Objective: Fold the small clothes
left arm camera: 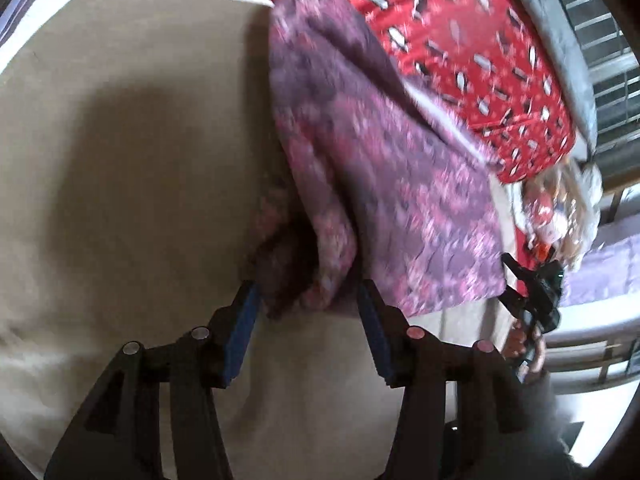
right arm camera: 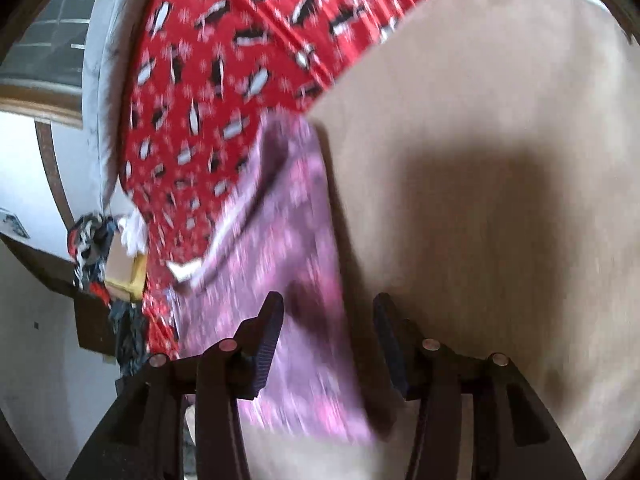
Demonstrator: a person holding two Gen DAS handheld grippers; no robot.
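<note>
A small purple and pink patterned garment [left arm camera: 400, 184] lies blurred on a beige bed surface [left arm camera: 120, 160], with one side doubled over into a thick fold. My left gripper [left arm camera: 308, 306] is open, and the near end of that fold sits between its blue pads [left arm camera: 246, 316] without being squeezed. In the right wrist view the same garment [right arm camera: 280, 240] runs away from me under the gripper. My right gripper [right arm camera: 328, 316] is open above the garment's right edge, its left finger over the cloth and its right finger over bare beige [right arm camera: 480, 120].
A red cloth with a black and white print [left arm camera: 460, 40] lies beyond the garment and partly under it. A grey cushion [left arm camera: 568, 40] borders it. Mixed clutter [right arm camera: 96, 248] and a cardboard box [right arm camera: 120, 268] sit at the bed's far corner.
</note>
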